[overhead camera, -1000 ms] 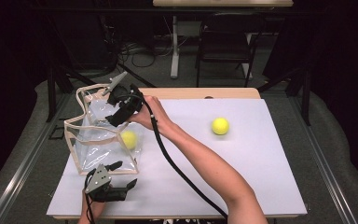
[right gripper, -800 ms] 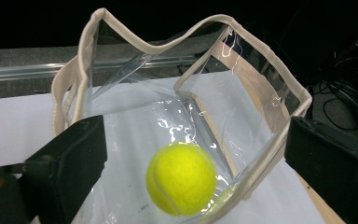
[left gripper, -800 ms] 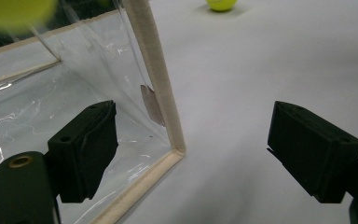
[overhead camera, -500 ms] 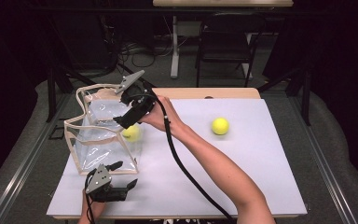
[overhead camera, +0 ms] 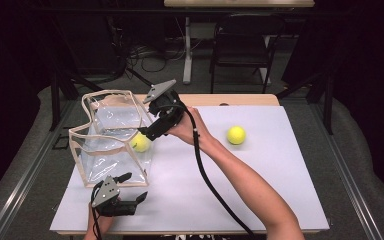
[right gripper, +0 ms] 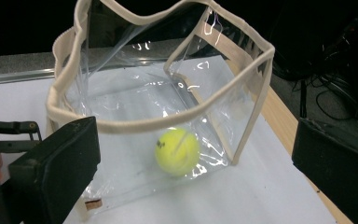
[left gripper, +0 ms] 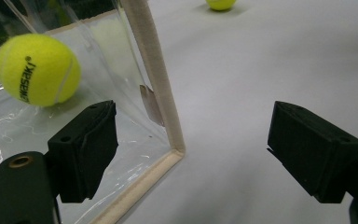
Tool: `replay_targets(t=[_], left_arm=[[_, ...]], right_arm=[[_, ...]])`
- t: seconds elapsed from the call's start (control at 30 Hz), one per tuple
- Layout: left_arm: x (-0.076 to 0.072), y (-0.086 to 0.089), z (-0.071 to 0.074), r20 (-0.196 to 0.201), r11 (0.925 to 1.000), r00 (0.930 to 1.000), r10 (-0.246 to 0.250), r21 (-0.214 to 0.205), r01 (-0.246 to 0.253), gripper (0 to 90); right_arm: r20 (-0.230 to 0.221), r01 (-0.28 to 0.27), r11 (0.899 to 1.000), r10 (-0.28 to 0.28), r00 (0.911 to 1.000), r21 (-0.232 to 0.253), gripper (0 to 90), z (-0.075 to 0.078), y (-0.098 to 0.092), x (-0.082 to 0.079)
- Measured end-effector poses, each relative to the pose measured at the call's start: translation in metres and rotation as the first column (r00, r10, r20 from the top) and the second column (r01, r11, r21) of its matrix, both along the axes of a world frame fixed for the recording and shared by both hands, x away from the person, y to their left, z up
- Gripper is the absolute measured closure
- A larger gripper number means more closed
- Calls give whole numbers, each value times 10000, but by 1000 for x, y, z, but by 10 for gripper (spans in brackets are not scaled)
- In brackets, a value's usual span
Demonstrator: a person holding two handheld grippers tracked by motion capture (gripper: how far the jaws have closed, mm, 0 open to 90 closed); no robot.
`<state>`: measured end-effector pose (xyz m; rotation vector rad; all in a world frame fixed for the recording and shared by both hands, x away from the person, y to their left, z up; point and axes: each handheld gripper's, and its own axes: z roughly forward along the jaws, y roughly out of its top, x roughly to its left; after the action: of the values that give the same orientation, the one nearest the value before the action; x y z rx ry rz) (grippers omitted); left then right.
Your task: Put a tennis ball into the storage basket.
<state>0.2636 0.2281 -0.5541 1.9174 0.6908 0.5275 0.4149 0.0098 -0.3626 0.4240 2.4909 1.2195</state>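
White tabletop (overhead camera: 260,185) is bearing a clear bag (overhead camera: 111,137) containing one tennis ball (overhead camera: 140,142); another ball (overhead camera: 236,135) is lying well apart. Right gripper (overhead camera: 150,134), jaws just opening, empty, is hovering beside the bag's rim. Left gripper (overhead camera: 132,187) is gaping wide around its corner.

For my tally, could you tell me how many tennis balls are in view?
2: one ball inside the clear bag, one ball on the table to its right.

A: Far ball (left gripper: 220,3) cut by the top edge in the left gripper view. Left hand (overhead camera: 98,226) cut by the near edge in the high view.

B: Ball in the bag (overhead camera: 140,142): the right gripper (overhead camera: 147,134) covers part. Its print (right gripper: 160,144) is too small to read in the right gripper view.
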Motion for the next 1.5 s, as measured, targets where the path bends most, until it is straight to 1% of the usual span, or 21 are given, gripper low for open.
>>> replay_targets(t=[0.1, 0.2, 0.47, 0.57, 0.67, 0.97, 1.1, 1.27, 1.5], left_arm=[[0, 0, 0, -33, 10000, 10000, -5, -18, 5, 160], [0, 0, 0, 11, 10000, 10000, -15, -12, 15, 160], [0, 0, 0, -43, 10000, 10000, 0, -67, -1, 160], [0, 0, 0, -35, 10000, 10000, -24, -63, 23, 160], [1, -1, -1, -45, 10000, 10000, -48, -71, 47, 160], [2, 0, -1, -74, 9999, 10000, -33, -129, 32, 160], [3, 0, -2, -101, 9999, 9999, -4, -150, 2, 160], [4, -1, -2, -73, 9999, 10000, -65, -157, 63, 160], [4, 0, -2, -121, 9999, 9999, -14, -127, 12, 160]], right_arm=[[-103, 77, 9999, -78, 9999, -93, 5, -6, -6, -1], [-80, 137, 9998, -138, 9999, -139, 4, -11, -11, -1], [-149, 312, 9993, -315, 9994, -189, 4, -22, -25, -5], [-292, 370, 9990, -377, 9989, -235, 4, -27, -30, -6], [-344, 410, 9989, -417, 9985, -217, 2, -33, -35, -8], [-525, 522, 9981, -539, 9972, -333, 2, -50, -48, -15], [-540, 579, 9974, -601, 9967, -420, 2, -57, -53, -16], [-715, 673, 9970, -699, 9950, -387, 2, -65, -60, -17], [-800, 754, 9962, -787, 9937, -440, 2, -74, -67, -19]])
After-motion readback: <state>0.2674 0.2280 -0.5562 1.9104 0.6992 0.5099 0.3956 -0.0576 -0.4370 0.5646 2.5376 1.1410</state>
